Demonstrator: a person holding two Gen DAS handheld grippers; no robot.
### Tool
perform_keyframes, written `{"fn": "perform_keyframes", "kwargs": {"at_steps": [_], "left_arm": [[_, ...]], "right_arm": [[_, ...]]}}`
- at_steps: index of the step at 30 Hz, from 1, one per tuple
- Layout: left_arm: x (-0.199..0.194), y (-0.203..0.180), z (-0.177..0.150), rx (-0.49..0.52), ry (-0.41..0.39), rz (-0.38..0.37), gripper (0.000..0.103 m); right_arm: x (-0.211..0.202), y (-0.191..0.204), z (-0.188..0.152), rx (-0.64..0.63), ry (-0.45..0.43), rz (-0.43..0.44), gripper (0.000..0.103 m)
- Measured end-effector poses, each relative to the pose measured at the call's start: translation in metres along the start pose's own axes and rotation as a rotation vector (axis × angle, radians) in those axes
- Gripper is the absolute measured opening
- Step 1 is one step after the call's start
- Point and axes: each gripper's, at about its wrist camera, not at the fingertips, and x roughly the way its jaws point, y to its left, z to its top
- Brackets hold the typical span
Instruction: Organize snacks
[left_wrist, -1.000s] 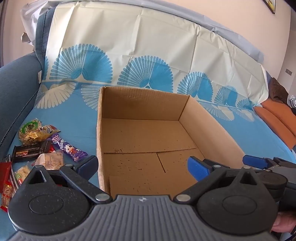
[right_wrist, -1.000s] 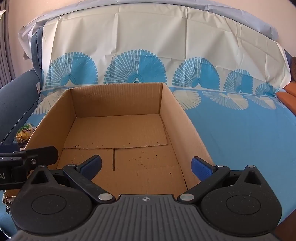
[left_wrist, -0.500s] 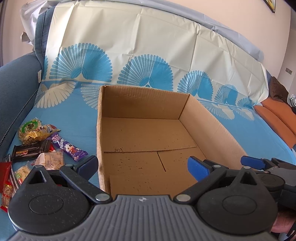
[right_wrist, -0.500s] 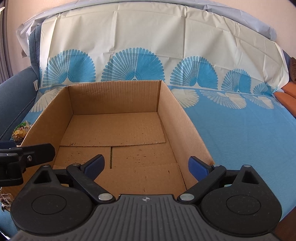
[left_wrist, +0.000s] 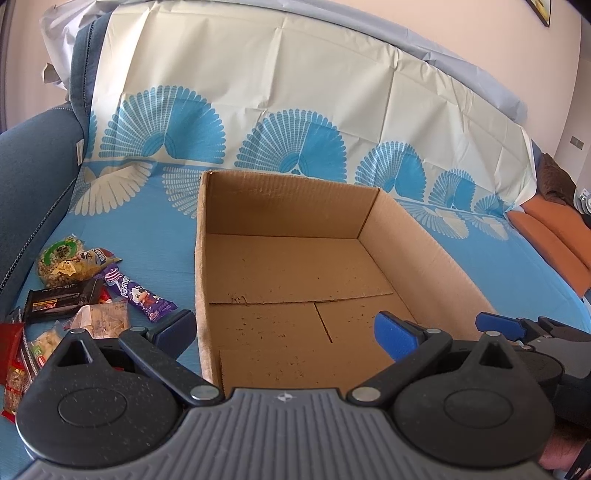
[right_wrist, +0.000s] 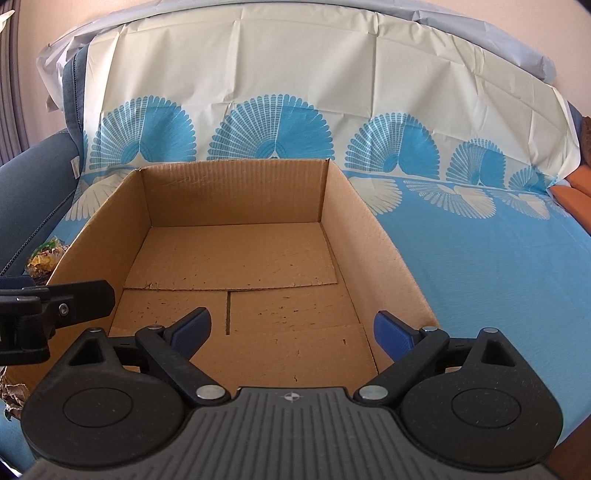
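Left of box (left_wrist: 288, 236) | snacks (left_wrist: 74, 291) beside left tongs (left_wrist: 284, 328), untouched

Matt corrugated cardboard box (left_wrist: 424, 251), glossy plastic snack wrappers (left_wrist: 140, 293) — creased cloth cover (left_wrist: 258, 85)

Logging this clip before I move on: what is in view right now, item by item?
cardboard box: one, brown, middle of the sheet, nothing inside
snack packets: a pile, count unclear, mixed colours, left of the box
purple packet: one, at the pile's edge nearest the box
sheet: one, blue and cream with fan pattern, over the sofa
sofa: one, dark blue, arm at left
orange cushion: far right
left gripper: open, holding nothing
right gripper: open, holding nothing, jaws just narrowed slightly
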Motion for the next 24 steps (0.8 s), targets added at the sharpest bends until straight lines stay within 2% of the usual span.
{"fn": "perform_keyframes", "kwargs": {"at_steps": [6, 12, 20, 23, 24], "left_arm": [[-0.005, 0.005, 0.001, -0.016, -0.029, 0.004, 0.102], [-0.016, 0.012, 0.002, -0.013, -0.041, 0.021, 0.102], [-0.033, 0.030, 0.003, -0.027, -0.074, 0.044, 0.101], [-0.041, 0.038, 0.003, -0.032, -0.089, 0.042, 0.088], [-0.044, 0.042, 0.004, -0.033, -0.092, 0.040, 0.079]], "right_arm": [[-0.004, 0.006, 0.002, 0.005, -0.037, -0.013, 0.092], [-0.007, 0.019, 0.002, -0.014, -0.024, -0.017, 0.089], [-0.013, 0.037, 0.003, -0.012, -0.058, 0.013, 0.076], [-0.016, 0.047, 0.006, 0.003, -0.072, 0.034, 0.071], [-0.017, 0.051, 0.008, 0.005, -0.077, 0.041, 0.070]]}}
